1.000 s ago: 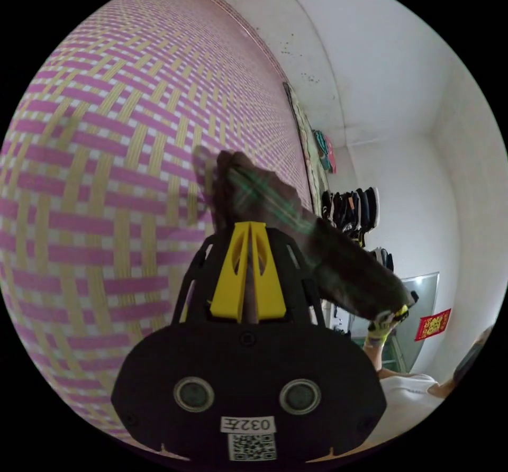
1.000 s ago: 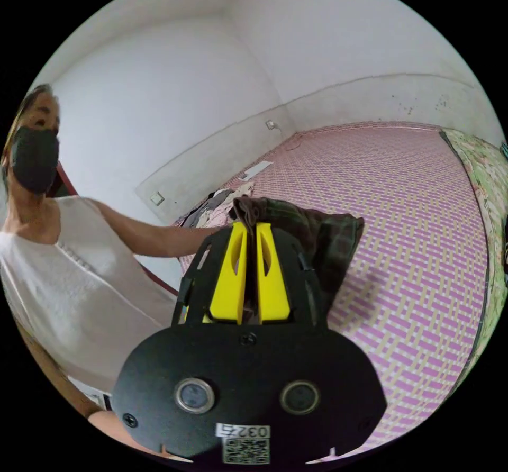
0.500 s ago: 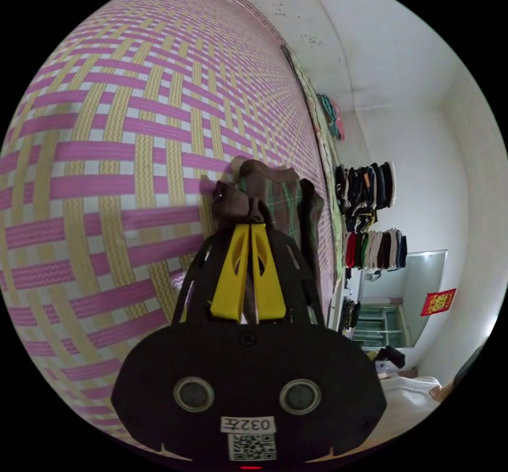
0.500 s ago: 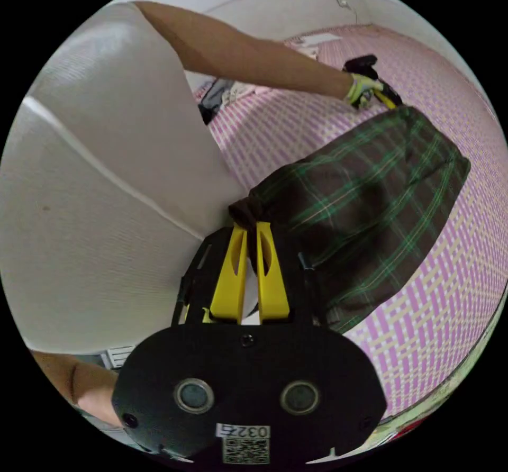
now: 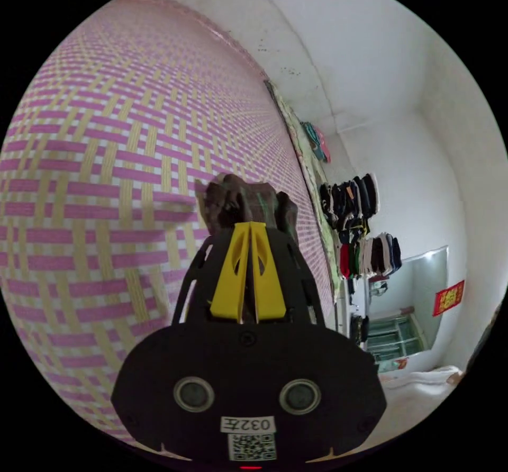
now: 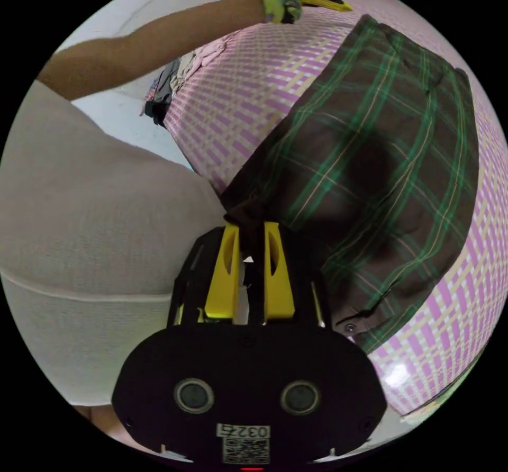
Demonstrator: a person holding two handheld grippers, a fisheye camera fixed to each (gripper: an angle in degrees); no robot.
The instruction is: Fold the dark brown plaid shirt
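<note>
Left gripper (image 5: 248, 224): yellow jaws drawn nearly together, clamped on a bunched fold of the dark brown plaid shirt (image 5: 244, 205), which rises directly ahead of the tips. Beyond the bunch lies the pink-and-yellow woven mat (image 5: 106, 175). To the side of the tool, past the mat's edge, stacks of folded clothes (image 5: 365, 228) stand against a white wall.

Right gripper (image 6: 248, 226): jaws stand slightly apart with a dark corner of the shirt (image 6: 370, 149) gathered between them at the tips; whether both jaws press on it cannot be told. From that corner the shirt spreads flat over the mat (image 6: 248, 91), ahead of the tool and to one side. At the shirt's far end a gloved hand (image 6: 278, 3) holds the left gripper (image 6: 317, 0). A pile of other clothes (image 6: 174, 78) lies at the mat's edge.
</note>
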